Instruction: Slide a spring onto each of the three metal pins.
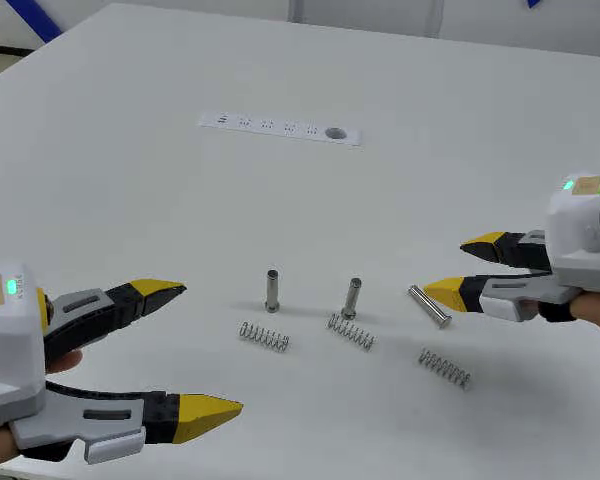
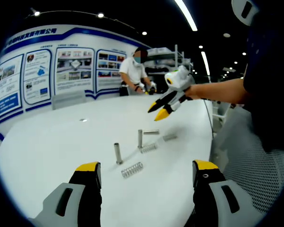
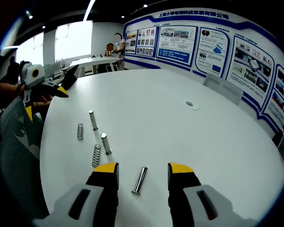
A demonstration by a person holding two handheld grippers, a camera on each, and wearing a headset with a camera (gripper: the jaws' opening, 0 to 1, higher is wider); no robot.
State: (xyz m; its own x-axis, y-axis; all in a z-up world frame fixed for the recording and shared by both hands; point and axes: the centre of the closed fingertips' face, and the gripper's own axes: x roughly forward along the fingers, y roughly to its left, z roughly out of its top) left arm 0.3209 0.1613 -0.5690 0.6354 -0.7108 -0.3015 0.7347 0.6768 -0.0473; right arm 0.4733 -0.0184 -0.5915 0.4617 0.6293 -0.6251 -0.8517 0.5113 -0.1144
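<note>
The left tongs (image 1: 195, 348) are held wide apart, empty; the right tongs (image 1: 450, 267) are spread, empty, near the lying pin (image 1: 429, 306).

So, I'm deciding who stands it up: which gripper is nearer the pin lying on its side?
Right. The right gripper hovers open just beside the lying pin; the left gripper is off past both upright pins, well away.

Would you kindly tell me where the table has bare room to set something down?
The widest bare stretch of table lies between the white strip and the two upright pins. Another lies between the springs and the near edge. It is crowded around the lying pin by the open right gripper.
</note>
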